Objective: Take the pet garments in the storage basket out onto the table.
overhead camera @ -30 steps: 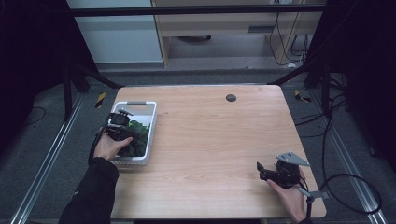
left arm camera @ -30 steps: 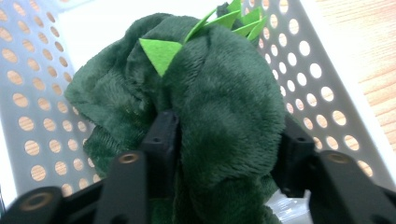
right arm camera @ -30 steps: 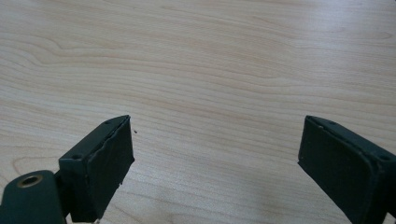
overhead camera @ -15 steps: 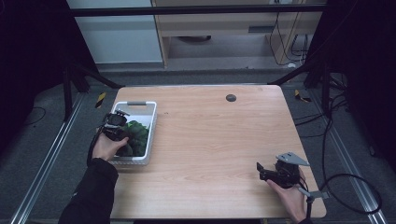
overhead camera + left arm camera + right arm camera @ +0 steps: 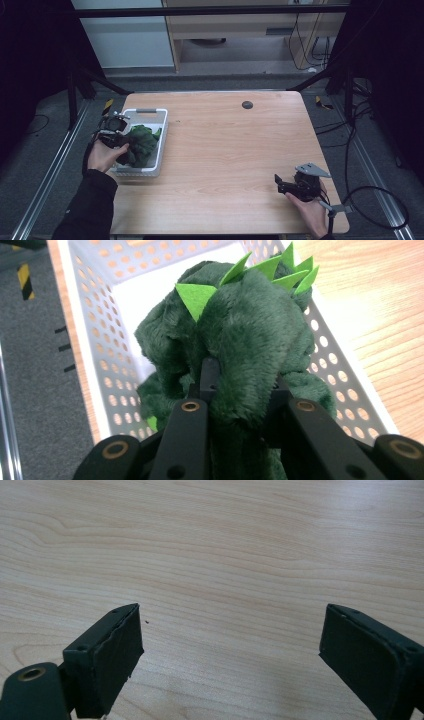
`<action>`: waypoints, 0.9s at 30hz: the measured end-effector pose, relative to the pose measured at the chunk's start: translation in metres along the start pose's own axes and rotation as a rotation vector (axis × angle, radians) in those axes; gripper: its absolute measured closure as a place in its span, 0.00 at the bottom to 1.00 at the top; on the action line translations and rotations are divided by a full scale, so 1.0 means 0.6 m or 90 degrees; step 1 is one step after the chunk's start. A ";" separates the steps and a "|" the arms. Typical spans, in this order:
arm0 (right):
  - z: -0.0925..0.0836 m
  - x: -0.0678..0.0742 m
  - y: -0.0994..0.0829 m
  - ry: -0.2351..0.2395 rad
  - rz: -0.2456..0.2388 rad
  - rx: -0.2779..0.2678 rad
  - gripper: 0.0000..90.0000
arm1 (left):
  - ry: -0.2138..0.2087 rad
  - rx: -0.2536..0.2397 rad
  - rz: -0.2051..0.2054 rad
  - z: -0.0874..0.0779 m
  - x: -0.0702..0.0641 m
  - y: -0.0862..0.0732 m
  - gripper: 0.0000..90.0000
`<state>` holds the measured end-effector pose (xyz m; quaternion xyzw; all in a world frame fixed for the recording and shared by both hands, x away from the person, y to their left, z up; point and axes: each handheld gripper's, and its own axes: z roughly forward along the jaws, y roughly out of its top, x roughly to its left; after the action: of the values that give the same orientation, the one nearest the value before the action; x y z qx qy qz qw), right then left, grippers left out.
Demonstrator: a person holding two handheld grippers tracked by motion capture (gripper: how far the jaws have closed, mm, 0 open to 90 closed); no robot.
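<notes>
A dark green plush toy (image 5: 142, 142) with light green felt spikes lies in a white perforated basket (image 5: 145, 114) at the table's left. My left gripper (image 5: 125, 145) reaches into the basket from the left edge. In the left gripper view its jaws have just been closing and now pinch the plush toy (image 5: 250, 325), with fabric bulging between them above the basket (image 5: 100, 340). My right gripper (image 5: 278, 181) rests near the table's front right corner. Its jaws (image 5: 230, 640) stand wide apart over bare wood with nothing between them.
The wooden table (image 5: 225, 150) has a small black round mark (image 5: 247, 104) near its far edge. Yellow-black tape (image 5: 108, 106) marks the floor left of the basket. Cables (image 5: 360, 200) trail on the floor at the right.
My left gripper has closed on the plush toy and risen a little, and the toy is now bunched up higher in the basket. The right gripper has stayed put.
</notes>
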<state>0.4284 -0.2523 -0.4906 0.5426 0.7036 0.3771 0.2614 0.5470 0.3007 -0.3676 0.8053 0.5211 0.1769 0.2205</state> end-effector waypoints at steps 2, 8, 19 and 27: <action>0.000 0.000 0.000 0.000 -0.002 -0.001 0.11 | 0.001 -0.003 0.001 -0.005 0.000 0.001 0.86; 0.000 0.000 0.000 0.000 -0.002 -0.002 0.11 | 0.001 -0.028 0.010 -0.045 0.004 0.008 0.86; -0.001 -0.001 0.001 -0.001 -0.006 -0.005 0.11 | 0.003 -0.050 0.030 -0.096 0.003 0.017 0.86; -0.001 -0.001 0.001 -0.001 -0.008 -0.006 0.11 | -0.012 -0.053 0.057 -0.116 -0.014 0.022 0.87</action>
<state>0.4284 -0.2529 -0.4899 0.5373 0.7049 0.3784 0.2667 0.5180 0.2999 -0.3025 0.8195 0.4749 0.2006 0.2502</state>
